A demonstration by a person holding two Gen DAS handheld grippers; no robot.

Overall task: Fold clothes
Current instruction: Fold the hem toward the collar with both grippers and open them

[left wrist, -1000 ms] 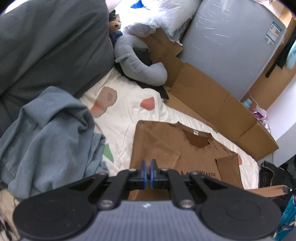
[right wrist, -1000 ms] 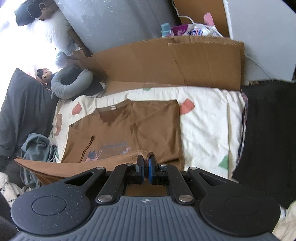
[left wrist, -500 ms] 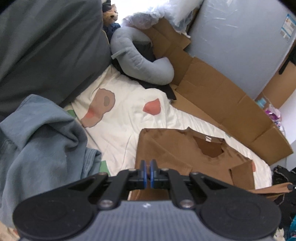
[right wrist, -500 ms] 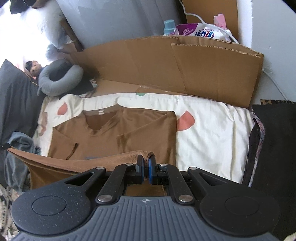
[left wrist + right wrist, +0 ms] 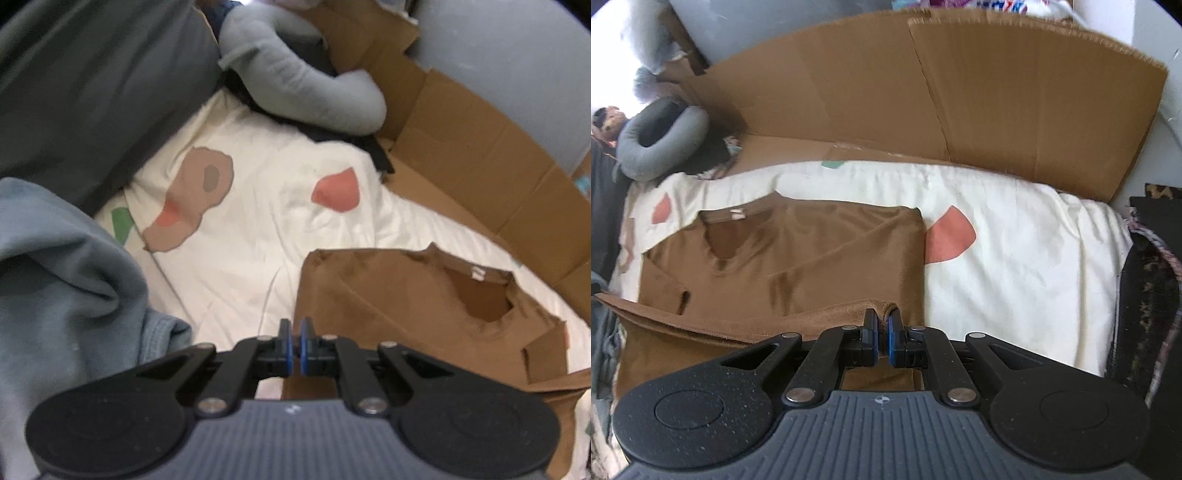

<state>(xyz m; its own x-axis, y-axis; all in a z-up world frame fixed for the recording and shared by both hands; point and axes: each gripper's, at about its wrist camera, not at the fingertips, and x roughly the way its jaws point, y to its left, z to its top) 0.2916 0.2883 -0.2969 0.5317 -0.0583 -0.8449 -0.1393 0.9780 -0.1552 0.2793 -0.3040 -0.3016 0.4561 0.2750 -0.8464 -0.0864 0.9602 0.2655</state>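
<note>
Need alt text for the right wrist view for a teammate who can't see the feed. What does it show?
The right gripper, jaws shut, pinches the bottom hem of a brown T-shirt and holds it folded up over the shirt's body, collar toward the far side. The shirt lies on a cream patterned sheet, with cardboard propped behind and a grey neck pillow at far left.

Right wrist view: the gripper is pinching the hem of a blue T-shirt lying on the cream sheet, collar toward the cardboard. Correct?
Not quite: the T-shirt is brown, not blue, as the right wrist view shows. The right gripper does pinch its hem, on the cream sheet, collar toward the cardboard.
</note>
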